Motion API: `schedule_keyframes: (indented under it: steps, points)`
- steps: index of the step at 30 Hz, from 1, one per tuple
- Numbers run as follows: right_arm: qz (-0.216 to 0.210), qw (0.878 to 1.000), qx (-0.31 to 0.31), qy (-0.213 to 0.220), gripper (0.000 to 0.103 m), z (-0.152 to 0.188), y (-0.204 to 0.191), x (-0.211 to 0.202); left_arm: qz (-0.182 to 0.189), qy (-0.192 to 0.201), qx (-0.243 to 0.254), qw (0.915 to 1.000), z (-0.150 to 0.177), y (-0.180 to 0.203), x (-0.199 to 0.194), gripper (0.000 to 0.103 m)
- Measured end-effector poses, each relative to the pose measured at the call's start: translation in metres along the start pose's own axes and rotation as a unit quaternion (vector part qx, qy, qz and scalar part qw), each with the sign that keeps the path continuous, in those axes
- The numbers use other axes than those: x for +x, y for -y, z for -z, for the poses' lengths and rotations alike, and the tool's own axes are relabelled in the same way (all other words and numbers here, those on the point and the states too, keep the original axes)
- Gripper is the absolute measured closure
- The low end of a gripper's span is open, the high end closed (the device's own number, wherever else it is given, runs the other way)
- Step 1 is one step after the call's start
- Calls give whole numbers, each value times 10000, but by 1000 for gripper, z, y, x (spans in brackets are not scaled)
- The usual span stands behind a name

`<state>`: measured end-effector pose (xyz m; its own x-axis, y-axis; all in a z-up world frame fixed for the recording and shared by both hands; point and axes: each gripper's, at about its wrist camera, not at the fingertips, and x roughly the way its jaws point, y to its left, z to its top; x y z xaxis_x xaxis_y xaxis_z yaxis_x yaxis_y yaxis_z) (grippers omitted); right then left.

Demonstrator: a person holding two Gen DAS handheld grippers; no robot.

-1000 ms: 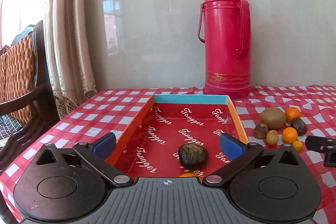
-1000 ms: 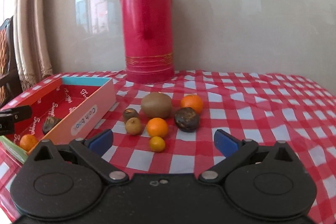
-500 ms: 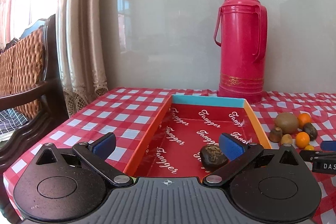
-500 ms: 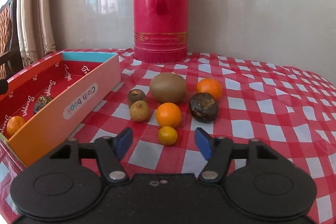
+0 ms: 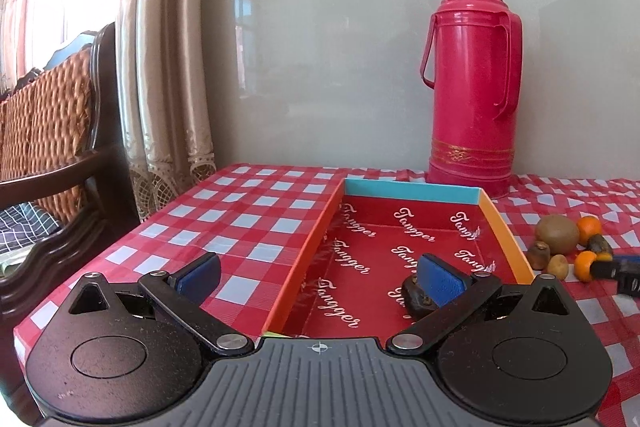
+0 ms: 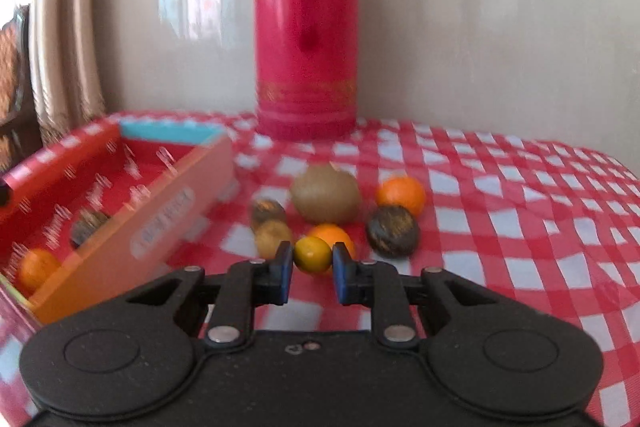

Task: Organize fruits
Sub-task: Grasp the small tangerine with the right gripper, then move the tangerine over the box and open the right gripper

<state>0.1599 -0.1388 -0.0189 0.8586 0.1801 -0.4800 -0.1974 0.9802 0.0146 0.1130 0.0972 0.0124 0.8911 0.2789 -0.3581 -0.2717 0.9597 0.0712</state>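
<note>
1. The right gripper is clamped on a small yellow-orange fruit; both blue pads press its sides, at the fingertips.
2. That fruit is nearly round, slightly wider than tall, its longer axis running pad to pad. Whether it has left the cloth cannot be told.
3. Just beyond it sits an orange, partly hidden behind it.
4. Beyond and left of the pads lie two small brown fruits, one behind the other; the picture is blurred there.
5. Further ahead rests a kiwi, long axis lying crosswise.
6. Right of the pads lies a dark wrinkled fruit, with another orange touching behind it.
7. Far left, the box holds an orange and a dark fruit; its long side runs away from the gripper.
8. Behind everything stands a red flask, upright.
9. The left gripper is wide apart and empty, hanging over the box's near end; a dark fruit lies behind its right pad.
</note>
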Motion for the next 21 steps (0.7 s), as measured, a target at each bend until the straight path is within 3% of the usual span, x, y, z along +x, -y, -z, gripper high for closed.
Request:
schedule_keyframes:
  steps: [7, 15, 18, 19, 21]
  points:
    - [-784, 9942, -225, 697, 90, -13, -47, -26, -169, -46, 54, 9998, 4, -16, -1, 0]
    - [-1347, 9874, -492, 664, 88, -9, -95, -27, -311, -120, -31, 9994, 9, -35, 0, 0]
    - [-1311, 9870, -500, 781, 41, -6, -101, -27, -341, -32, -92, 9994, 9, -38, -2, 0]
    - [-1264, 9866, -449, 930, 20, -5, -100, -30, -386, 18, -110, 9992, 9, -38, -4, 0]
    - [-1166, 9860, -402, 1125, 20, -5, -95, -35, -385, 80, -150, 9991, 9, -36, -5, 0]
